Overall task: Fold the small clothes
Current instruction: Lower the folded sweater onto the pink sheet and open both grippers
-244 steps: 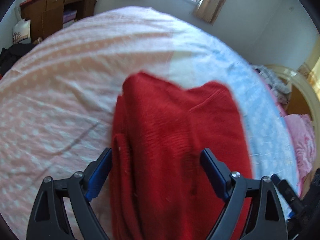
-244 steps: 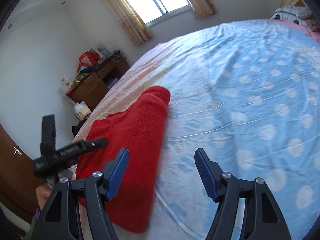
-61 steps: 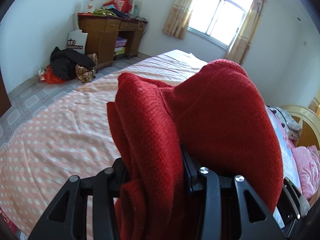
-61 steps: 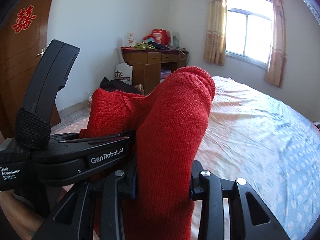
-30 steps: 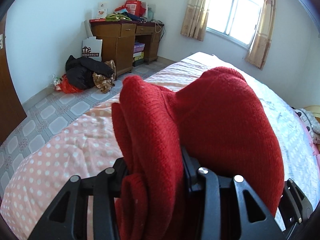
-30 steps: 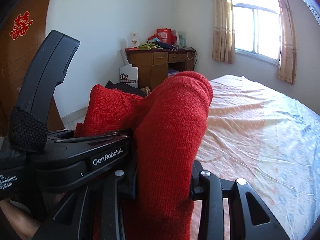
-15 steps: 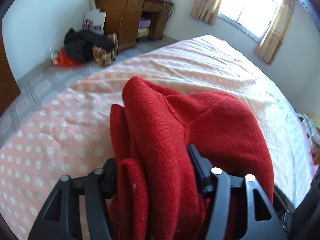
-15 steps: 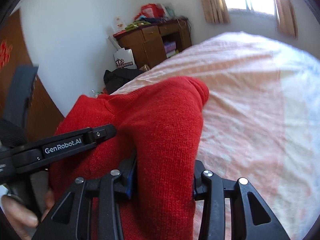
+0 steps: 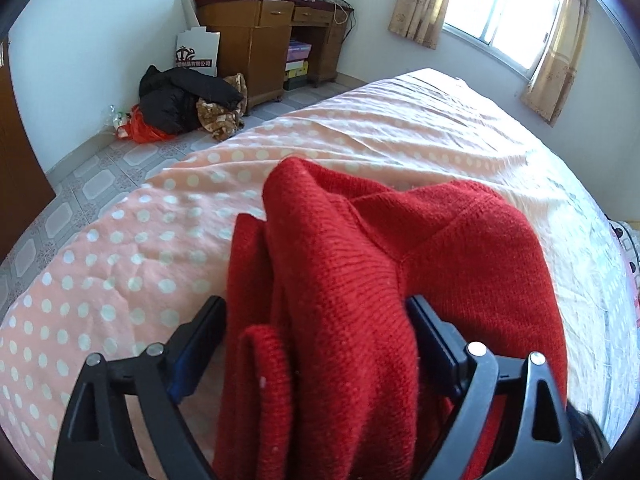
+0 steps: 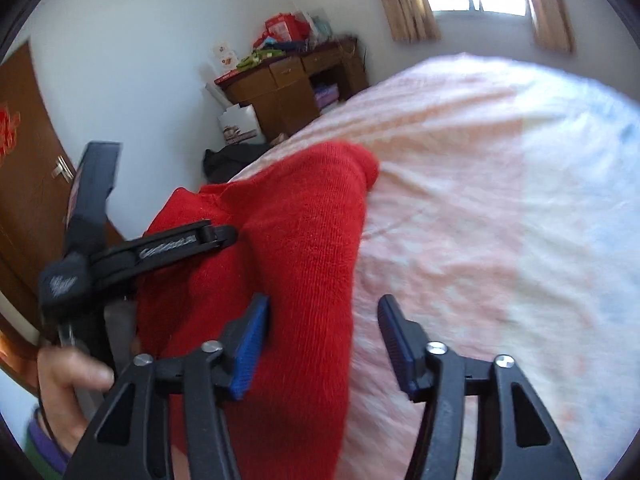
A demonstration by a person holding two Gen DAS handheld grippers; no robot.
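Two-view scene, left wrist first: a red sweater [image 9: 400, 260] lies bunched in thick layers on the pink dotted part of the bed [image 9: 120, 260], towards the bed edge that faces the tiled floor.
Left hand-held gripper [image 9: 314, 308]: released; its jaws have just been opening and stand wide, with the sweater between them. The left finger stands clear of the knit, and the right finger lies against it.
Beyond the bed: a wooden desk [image 9: 260, 40] stands against the far wall, with a dark heap of clothes [image 9: 180, 96] on the floor beside it.
Right wrist view, sweater [image 10: 304, 240]: a rolled fold runs forward over the bed [image 10: 480, 220].
Right hand-held gripper [image 10: 324, 301]: released; the left pad touches the fold, and the right pad stands apart from it over bare sheet.
Left side of this view: the person's left hand [image 10: 68, 380] holds the other gripper, whose finger lies on the sweater.
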